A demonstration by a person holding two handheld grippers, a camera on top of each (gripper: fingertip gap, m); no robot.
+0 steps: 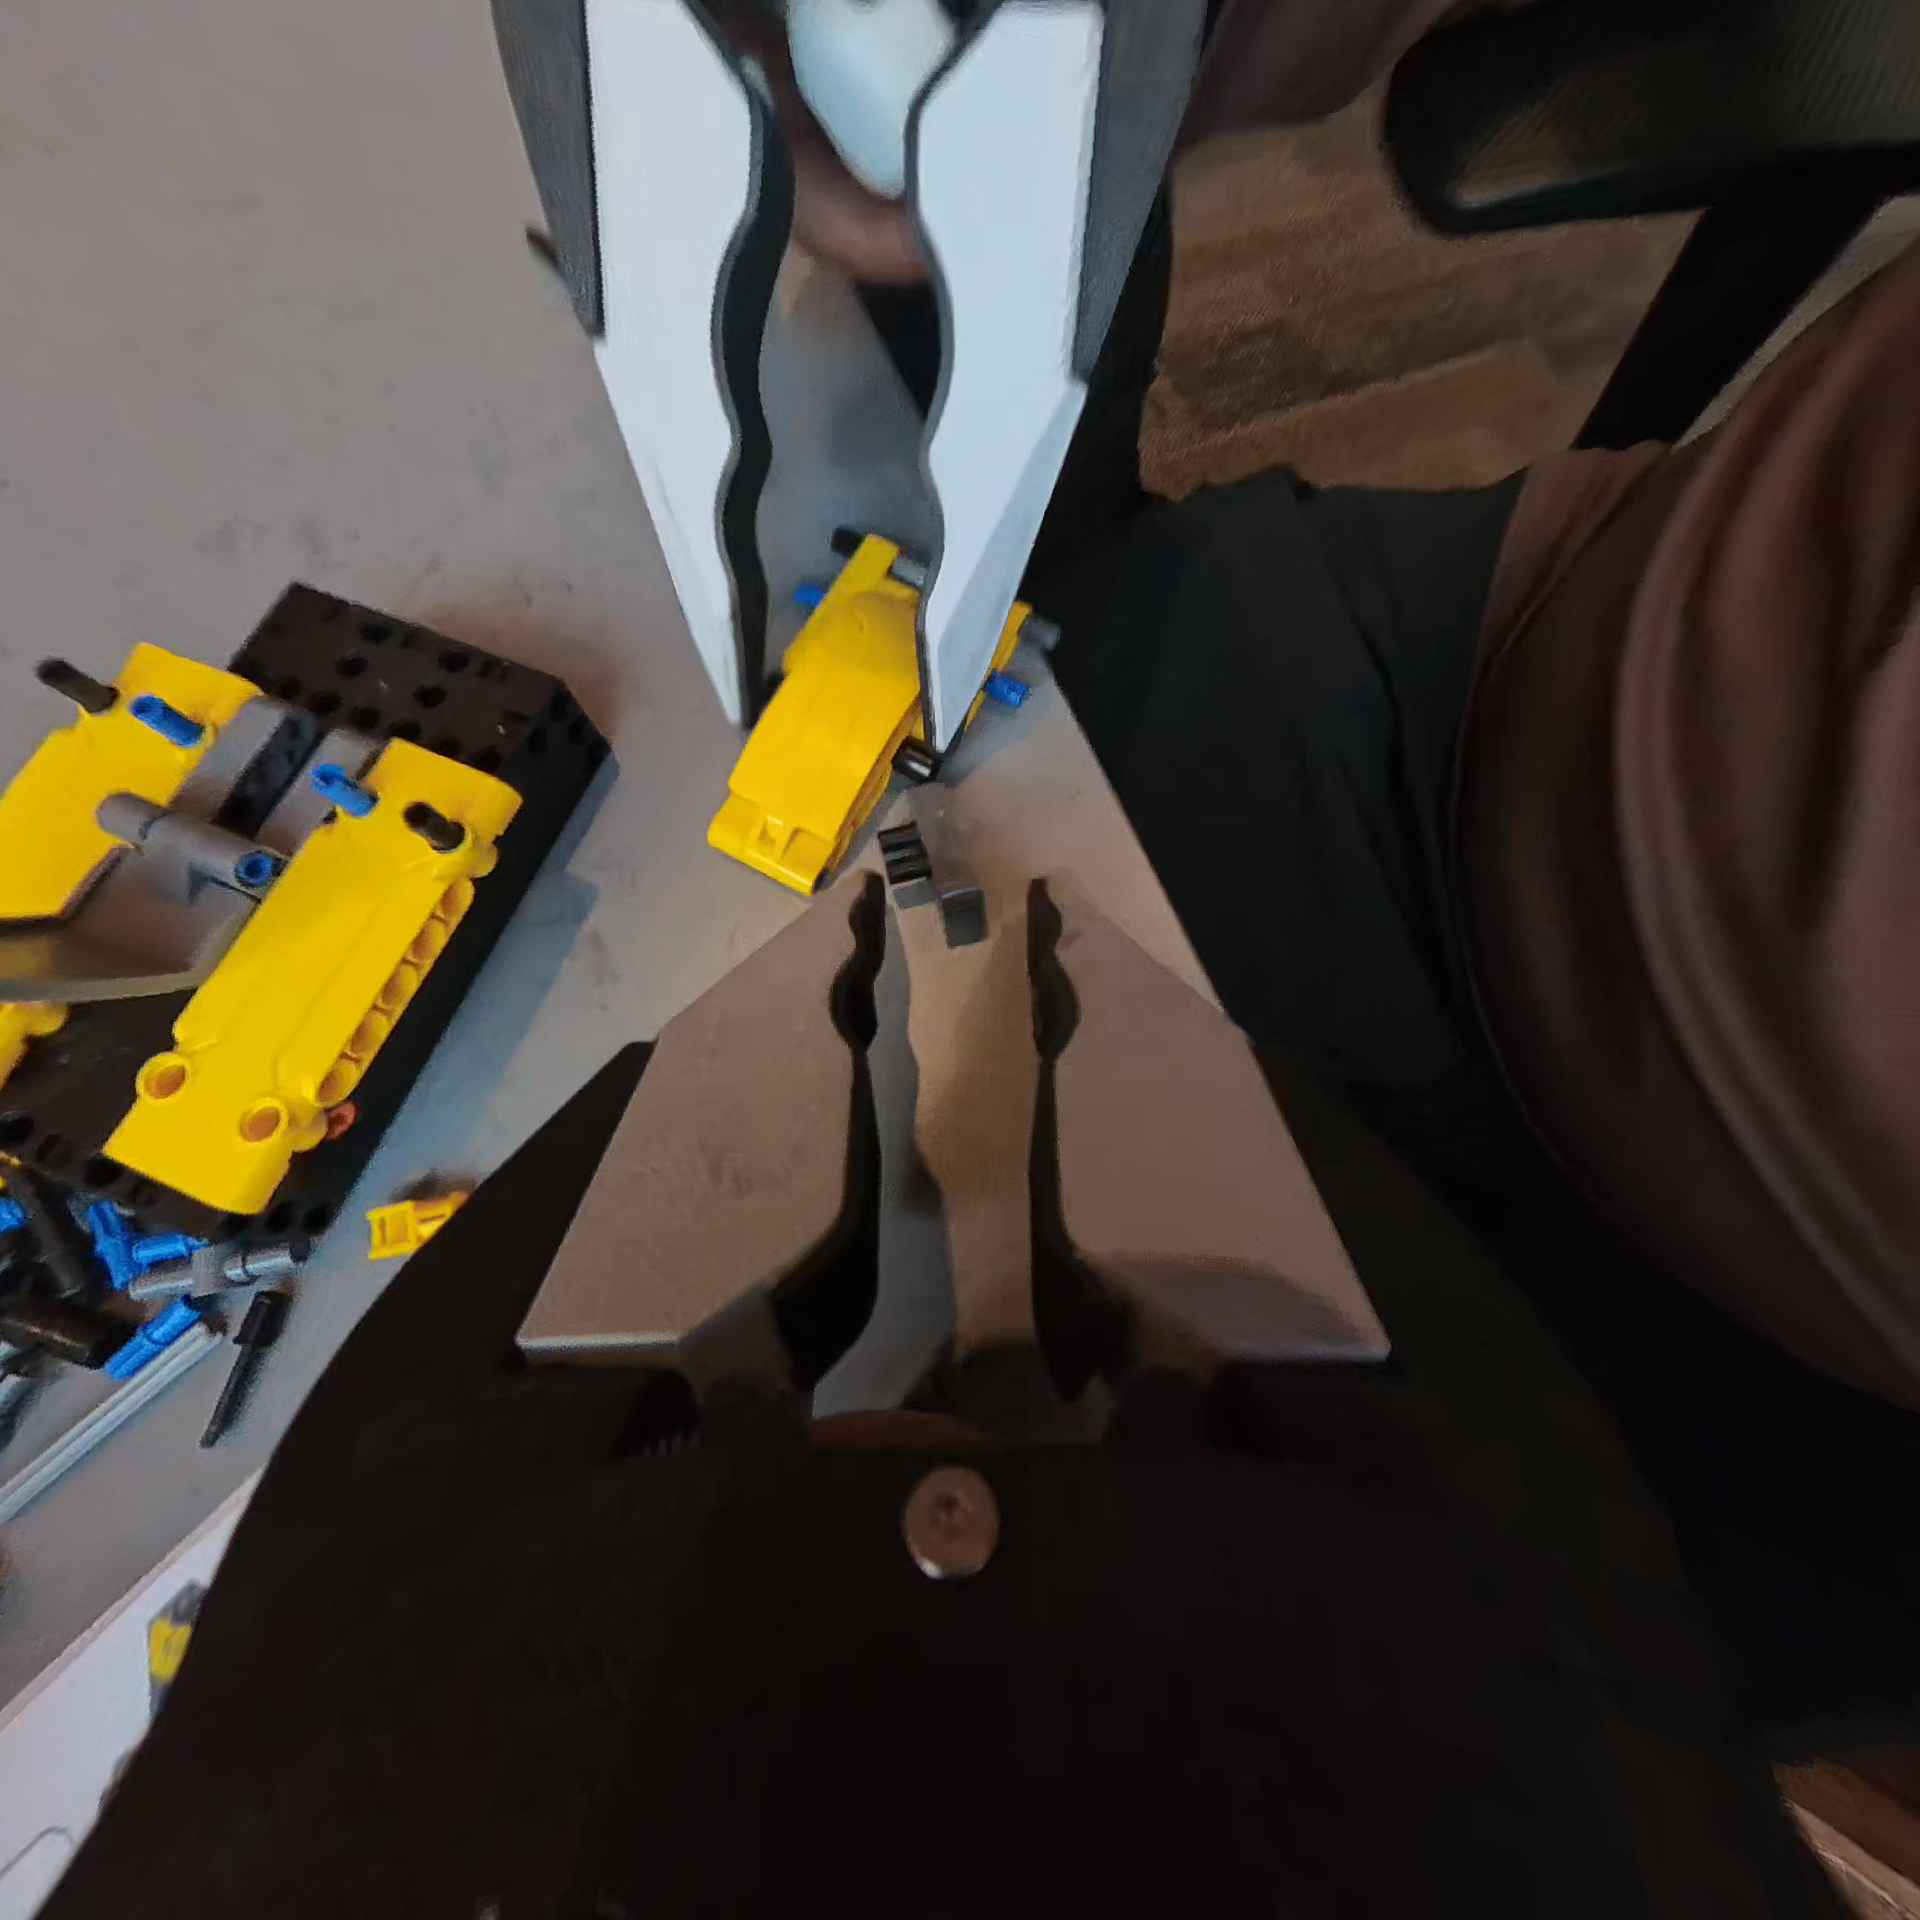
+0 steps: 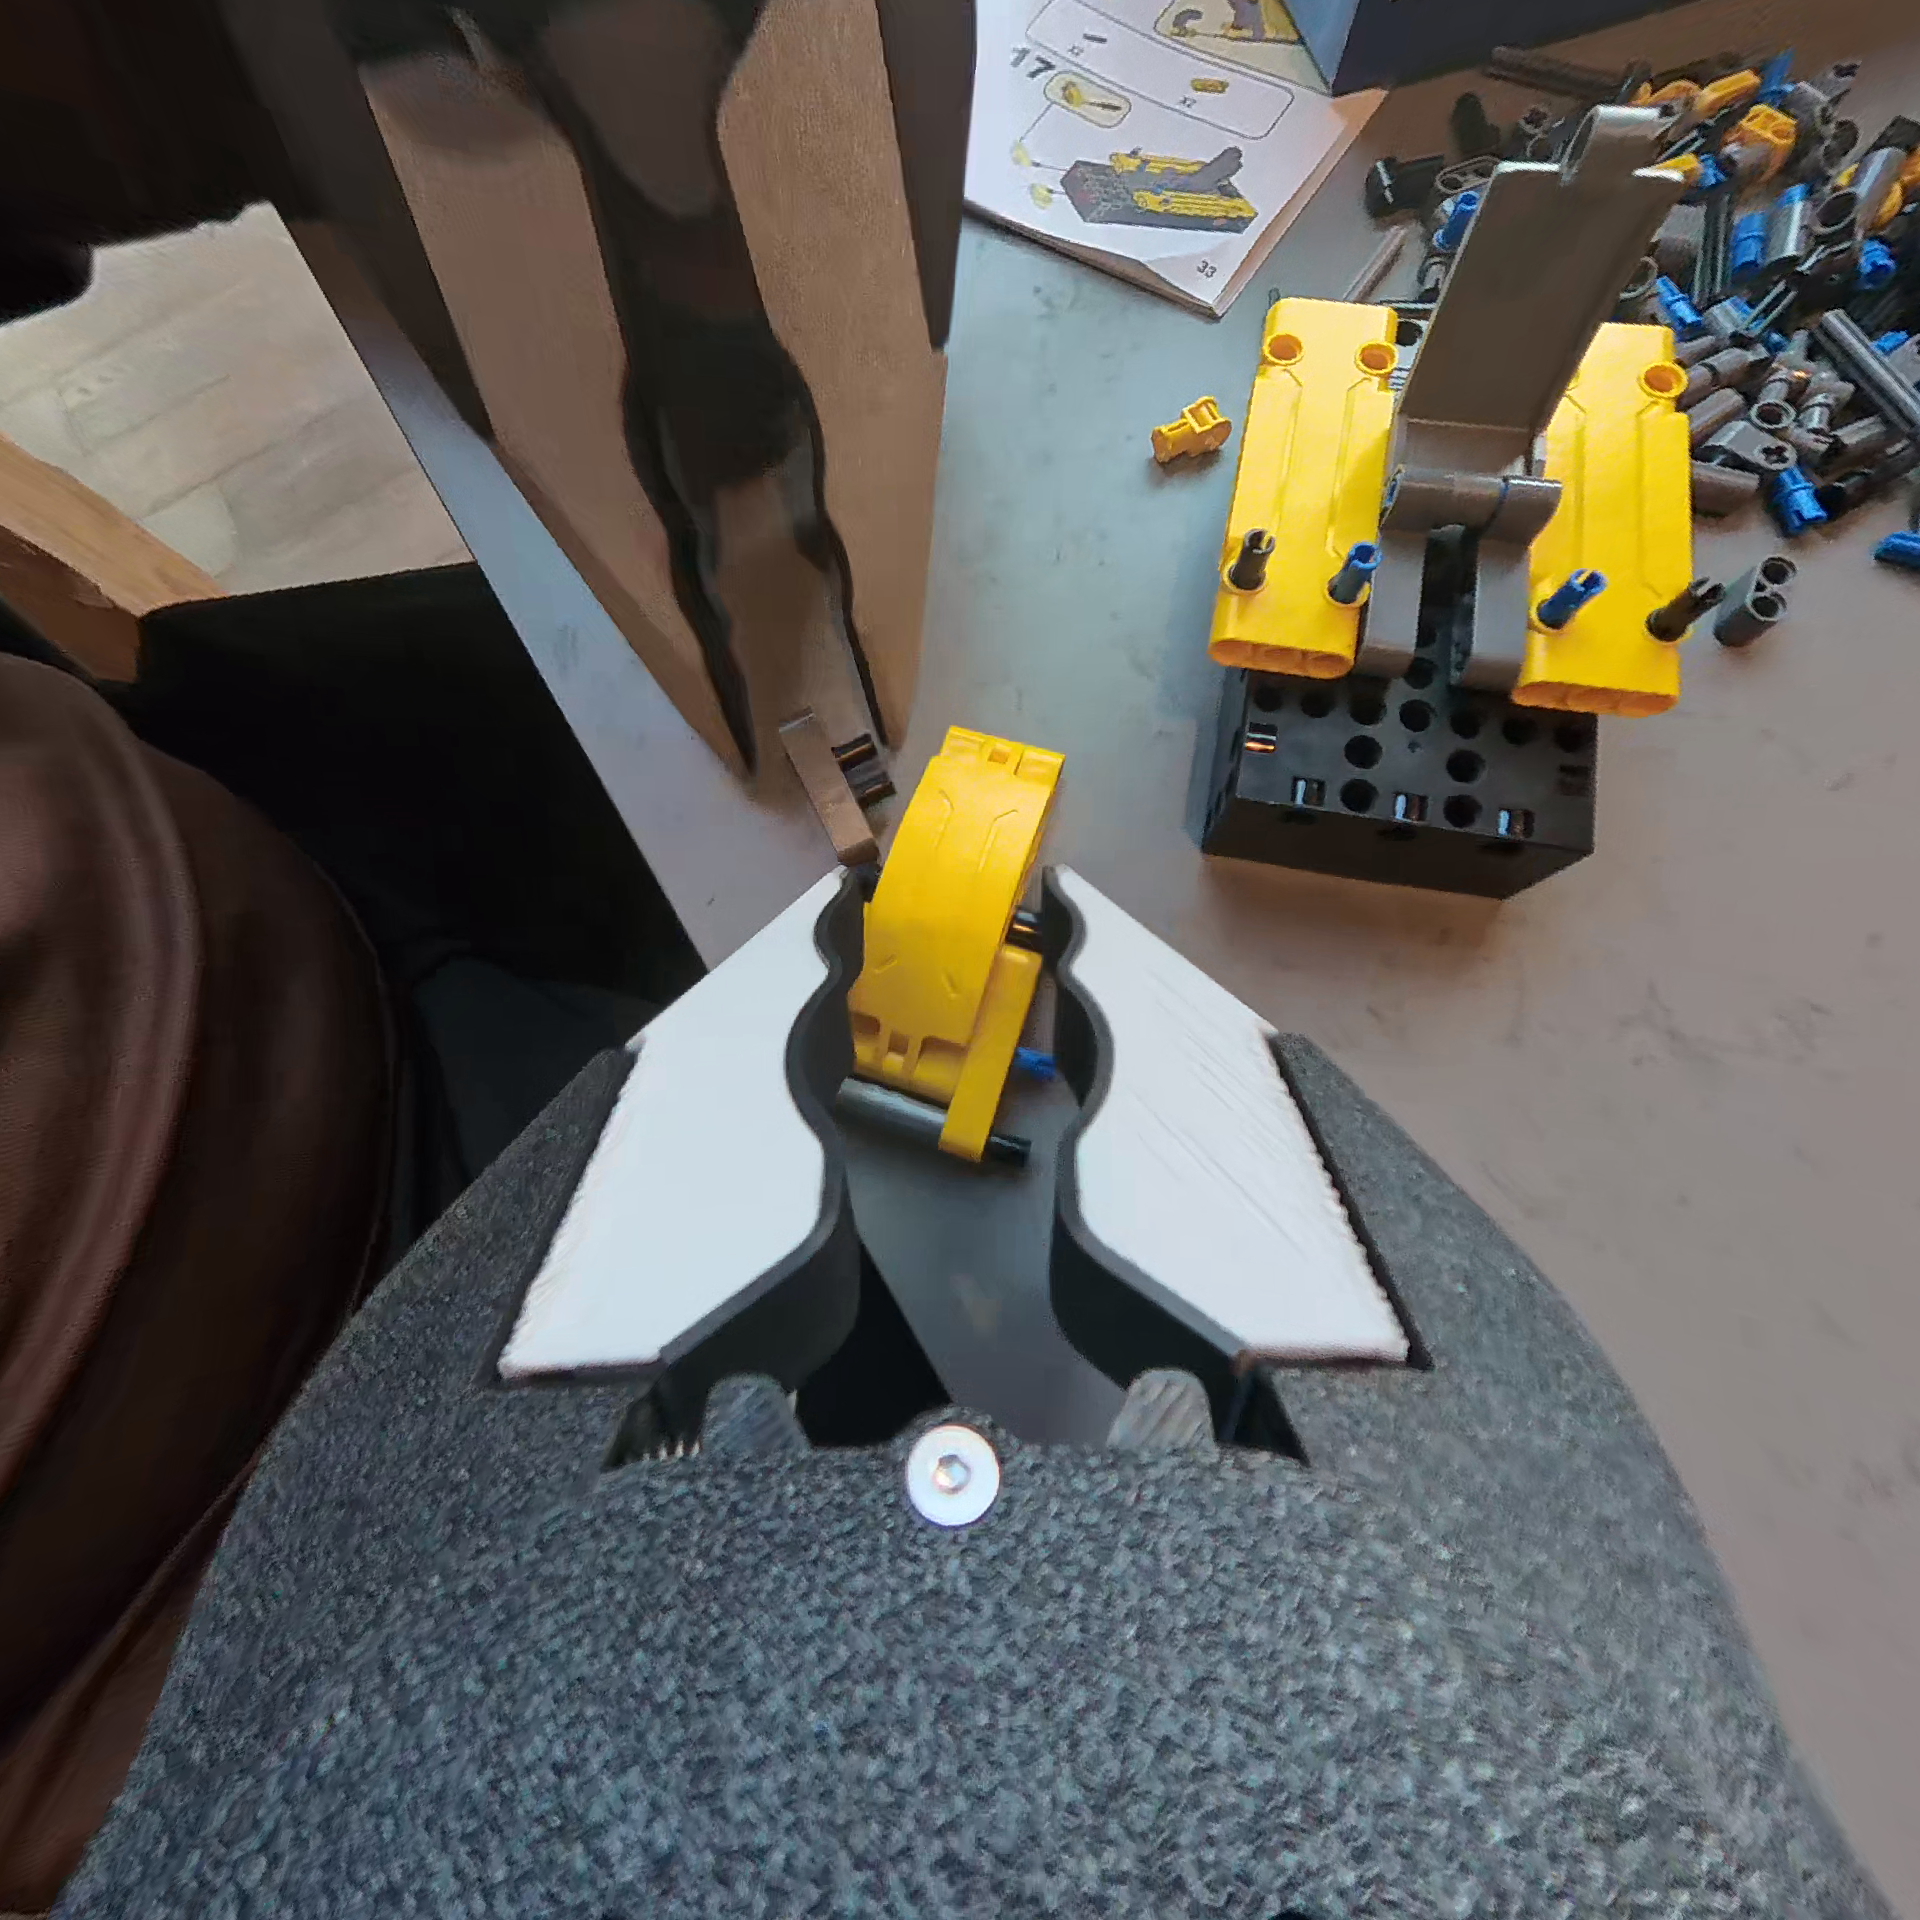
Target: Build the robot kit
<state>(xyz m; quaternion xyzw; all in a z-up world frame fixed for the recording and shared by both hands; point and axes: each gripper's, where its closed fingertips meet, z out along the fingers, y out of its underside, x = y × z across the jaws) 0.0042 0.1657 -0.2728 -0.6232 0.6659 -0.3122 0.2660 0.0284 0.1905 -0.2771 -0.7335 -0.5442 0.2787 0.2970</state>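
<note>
Grey tabletop [image 2: 1091, 582] near black perforated plastic block topped with yellow panels [image 2: 1392, 790]: white-fingered right gripper [image 2: 948, 883] clamping curved yellow plastic panel assembly [image 2: 945, 935], tan-fingered left gripper [image 1: 953, 889] half-spread about small grey toothed piece [image 1: 961, 916] beside it, grip impossible to tell.

grey table [image 2: 1143, 1039], brown carpet floor [image 1: 1351, 343], black chair [image 1: 1662, 156].

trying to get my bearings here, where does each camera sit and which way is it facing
Left wrist view: sits on the left gripper, looking down along its brown fingers at the table edge, a small grey piece at its tips; the person's brown sleeve shows at right.
Right wrist view: sits on the right gripper, whose white fingers straddle a yellow assembly, facing across the table.
Shared: both grippers, the yellow assembly, the black-and-yellow model.
</note>
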